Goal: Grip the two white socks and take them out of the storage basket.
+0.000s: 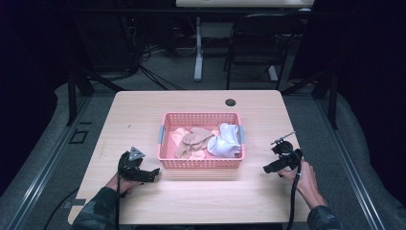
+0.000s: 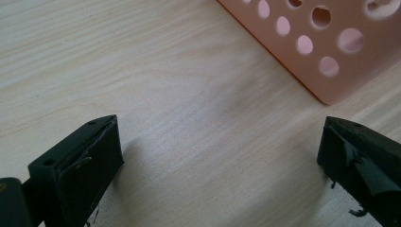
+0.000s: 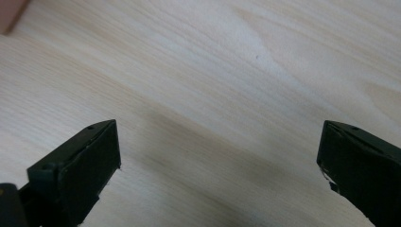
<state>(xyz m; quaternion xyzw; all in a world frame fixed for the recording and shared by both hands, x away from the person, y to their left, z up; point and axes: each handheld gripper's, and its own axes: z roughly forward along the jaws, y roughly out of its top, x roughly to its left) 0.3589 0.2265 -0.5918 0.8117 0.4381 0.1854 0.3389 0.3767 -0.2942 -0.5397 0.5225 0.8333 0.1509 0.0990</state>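
While both jaws stand wide apart over bare wood, the left hand-held gripper (image 1: 154,174) and right hand-held gripper (image 1: 266,168) flank a perforated pink plastic basket (image 1: 201,162) of crumpled beige and white cloths (image 1: 207,140), mid-bench (image 1: 201,201).

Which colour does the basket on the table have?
Pink, seen best in the high view: basket.

in the left gripper view the pink basket (image 2: 302,42) was cut off by the top and right edges. the cloths (image 1: 206,140) inside it lay bunched, their lower folds hidden.
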